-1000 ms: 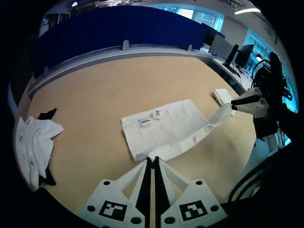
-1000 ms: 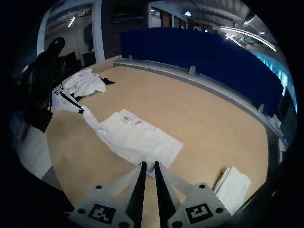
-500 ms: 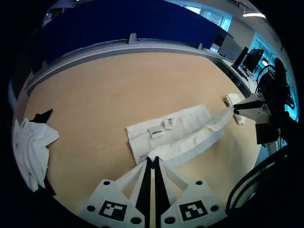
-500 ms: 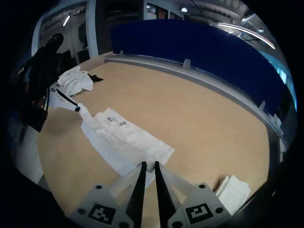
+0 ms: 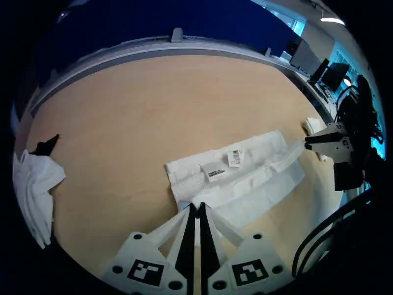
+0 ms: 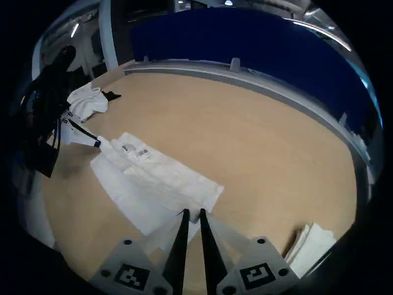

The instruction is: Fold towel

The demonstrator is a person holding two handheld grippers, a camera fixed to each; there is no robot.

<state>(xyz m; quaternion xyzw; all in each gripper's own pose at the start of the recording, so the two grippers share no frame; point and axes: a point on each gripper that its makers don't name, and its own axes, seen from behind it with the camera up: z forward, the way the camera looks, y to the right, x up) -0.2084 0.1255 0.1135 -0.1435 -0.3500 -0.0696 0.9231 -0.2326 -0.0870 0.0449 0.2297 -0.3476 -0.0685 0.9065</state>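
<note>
Left gripper view: the towel (image 5: 245, 169) lies half-doubled on the tabletop (image 5: 147, 108), its long axis running from the left gripper (image 5: 196, 210) to the right gripper (image 5: 306, 143) — each pinches one end of the lifted edge, so the fold should go crosswise, away from both.

Beyond the towel (image 5: 245, 169), tabletop (image 5: 147, 108) lies open to the blue divider (image 6: 245, 39).
</note>
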